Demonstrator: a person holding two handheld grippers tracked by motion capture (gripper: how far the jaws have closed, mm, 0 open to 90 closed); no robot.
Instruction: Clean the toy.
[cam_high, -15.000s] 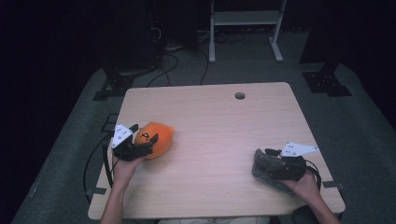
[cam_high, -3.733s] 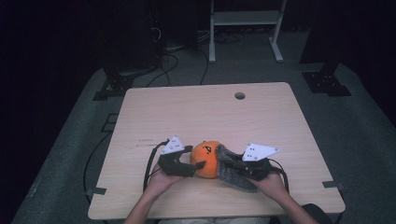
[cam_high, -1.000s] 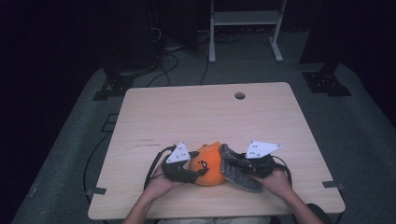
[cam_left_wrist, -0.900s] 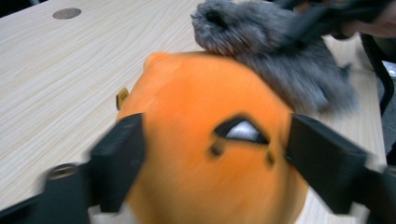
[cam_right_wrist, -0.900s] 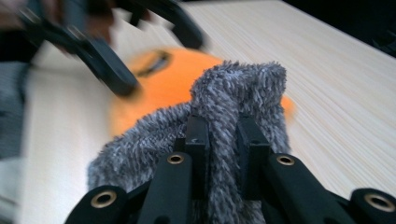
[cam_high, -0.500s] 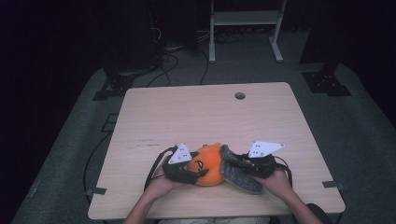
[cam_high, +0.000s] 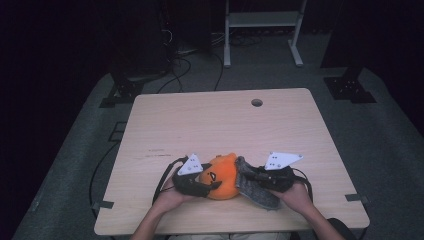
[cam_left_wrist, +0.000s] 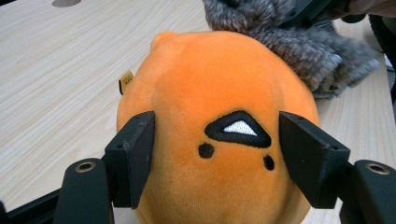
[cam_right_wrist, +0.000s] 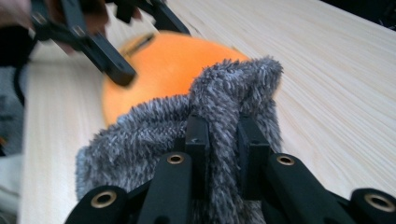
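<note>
From the high view I see the orange plush toy (cam_high: 223, 176) sitting on the wooden counter (cam_high: 220, 125), close to the near edge and roughly at mid-width. My left gripper (cam_high: 200, 184) comes at it from the left, with the person's left hand (cam_high: 172, 195) behind it, and my right gripper (cam_high: 252, 176) comes from the right carrying a fuzzy grey cloth (cam_high: 255, 187). The cloth lies against the toy's right side and trails onto the counter toward the near edge. A round hole (cam_high: 257, 102) marks the far part of the counter.

In the left gripper view, the toy (cam_left_wrist: 219, 130) sits between my two fingers (cam_left_wrist: 133, 156), its embroidered face upward. The fingers have just been closing in on it, and both pads now lie against the plush at its flanks, so I take it as clamped on the toy. The grey cloth (cam_left_wrist: 285, 42) lies just beyond the toy, touching its far side.

In the right gripper view, my fingers (cam_right_wrist: 198, 140) are drawn together and pinch a raised fold of the grey cloth (cam_right_wrist: 224, 107) between them. Past the fold the toy (cam_right_wrist: 163, 70) shows, with the cloth draped against it, and the left gripper's fingers (cam_right_wrist: 109, 58) are at the toy's far side, somewhat blurred.
</note>
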